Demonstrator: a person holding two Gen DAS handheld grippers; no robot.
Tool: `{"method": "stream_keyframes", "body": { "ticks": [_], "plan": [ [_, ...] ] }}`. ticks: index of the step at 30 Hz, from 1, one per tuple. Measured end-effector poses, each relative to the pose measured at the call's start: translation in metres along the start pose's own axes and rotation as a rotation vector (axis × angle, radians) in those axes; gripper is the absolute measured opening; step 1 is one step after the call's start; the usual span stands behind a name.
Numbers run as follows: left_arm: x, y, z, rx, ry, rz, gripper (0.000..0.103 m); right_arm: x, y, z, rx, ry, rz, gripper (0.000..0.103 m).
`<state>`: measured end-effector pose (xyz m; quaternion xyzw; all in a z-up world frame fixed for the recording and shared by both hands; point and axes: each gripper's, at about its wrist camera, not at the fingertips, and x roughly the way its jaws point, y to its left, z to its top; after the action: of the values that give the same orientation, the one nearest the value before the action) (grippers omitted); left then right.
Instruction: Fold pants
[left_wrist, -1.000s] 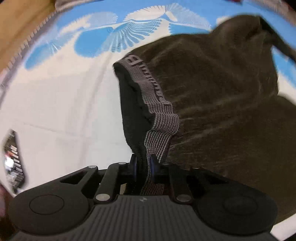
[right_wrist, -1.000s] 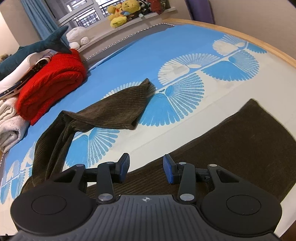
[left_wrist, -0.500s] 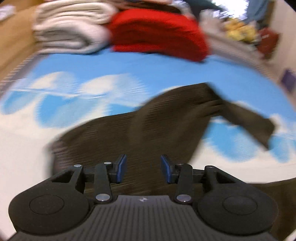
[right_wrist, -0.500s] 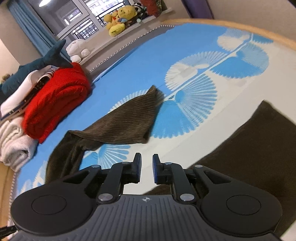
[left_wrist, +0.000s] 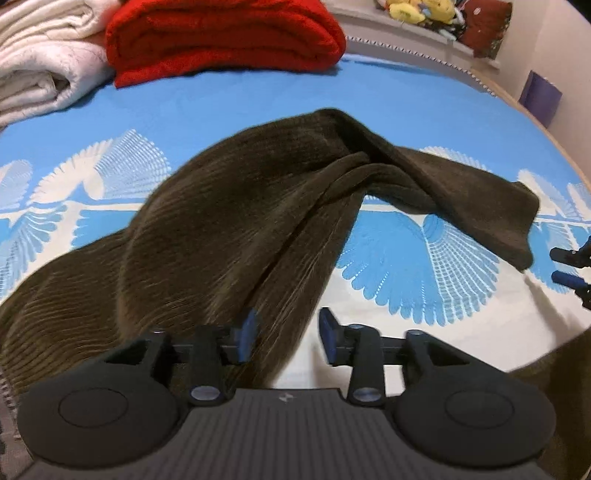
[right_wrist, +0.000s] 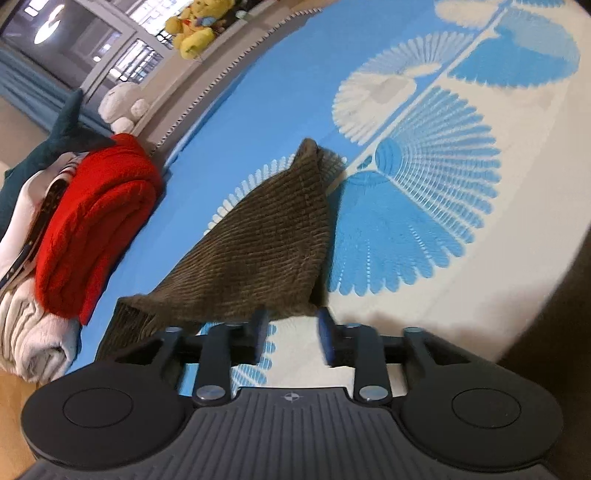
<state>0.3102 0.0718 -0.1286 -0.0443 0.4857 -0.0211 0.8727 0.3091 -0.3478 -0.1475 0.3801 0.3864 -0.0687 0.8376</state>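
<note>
Dark brown corduroy pants (left_wrist: 229, 221) lie crumpled on the blue and white bedspread (left_wrist: 240, 103), one leg bent away to the right. My left gripper (left_wrist: 288, 338) hovers low over that leg's near edge, its jaws opening; the cloth runs under the gap and neither pad presses on it. My right gripper (left_wrist: 569, 267) shows at the far right, beside the leg's end. In the right wrist view the leg end (right_wrist: 258, 236) lies just ahead of my right gripper (right_wrist: 291, 332), whose jaws are opening over bare bedspread (right_wrist: 406, 221).
A folded red blanket (left_wrist: 221, 33) and a white one (left_wrist: 40, 62) are stacked at the back left of the bed. Plush toys (right_wrist: 192, 29) sit on the window ledge behind. More dark pants fabric (right_wrist: 554, 332) covers the near right corner.
My left gripper let go of the waistband and swung across to the pant legs. My right gripper narrowed, reopened, and dropped close to the leg's end.
</note>
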Motion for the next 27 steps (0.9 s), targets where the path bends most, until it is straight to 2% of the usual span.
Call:
{"method": "stream_keyframes", "body": {
  "ticks": [5, 11, 12, 13, 14, 15, 16, 17, 20, 24, 27],
  "plan": [
    [0.032, -0.010, 0.006, 0.020, 0.045, 0.007, 0.049, 0.041, -0.001, 0.004, 0.045, 0.068, 0.003, 0.038],
    [0.058, -0.013, 0.007, 0.047, 0.079, 0.087, 0.049, 0.055, -0.003, 0.011, 0.056, 0.059, -0.009, 0.038],
    [0.060, -0.013, 0.007, 0.050, 0.083, 0.097, 0.049, 0.056, -0.003, 0.012, 0.051, 0.053, -0.011, 0.034],
    [0.062, -0.014, 0.007, 0.054, 0.085, 0.102, 0.049, 0.056, -0.002, 0.013, 0.043, 0.043, -0.016, 0.027],
    [0.064, -0.014, 0.007, 0.059, 0.088, 0.105, 0.047, 0.056, -0.003, 0.015, 0.036, 0.034, -0.021, 0.025],
    [0.066, -0.015, 0.007, 0.063, 0.090, 0.112, 0.044, 0.055, -0.003, 0.016, 0.030, 0.025, -0.020, 0.016],
    [0.067, -0.016, 0.007, 0.070, 0.086, 0.121, 0.033, 0.055, -0.004, 0.017, 0.026, 0.015, -0.017, 0.015],
    [0.067, -0.017, 0.007, 0.079, 0.084, 0.124, 0.024, 0.053, -0.004, 0.018, 0.023, 0.002, -0.015, 0.014],
    [0.064, -0.016, 0.008, 0.096, 0.072, 0.145, 0.010, 0.039, -0.003, 0.026, 0.014, -0.055, -0.012, 0.013],
    [0.055, -0.005, 0.012, 0.098, 0.064, 0.132, 0.009, -0.002, 0.003, 0.051, 0.057, -0.180, 0.068, 0.011],
    [0.043, -0.004, 0.016, 0.172, 0.078, 0.072, 0.009, -0.046, 0.008, 0.075, 0.085, -0.313, 0.122, 0.011]
  ]
}}
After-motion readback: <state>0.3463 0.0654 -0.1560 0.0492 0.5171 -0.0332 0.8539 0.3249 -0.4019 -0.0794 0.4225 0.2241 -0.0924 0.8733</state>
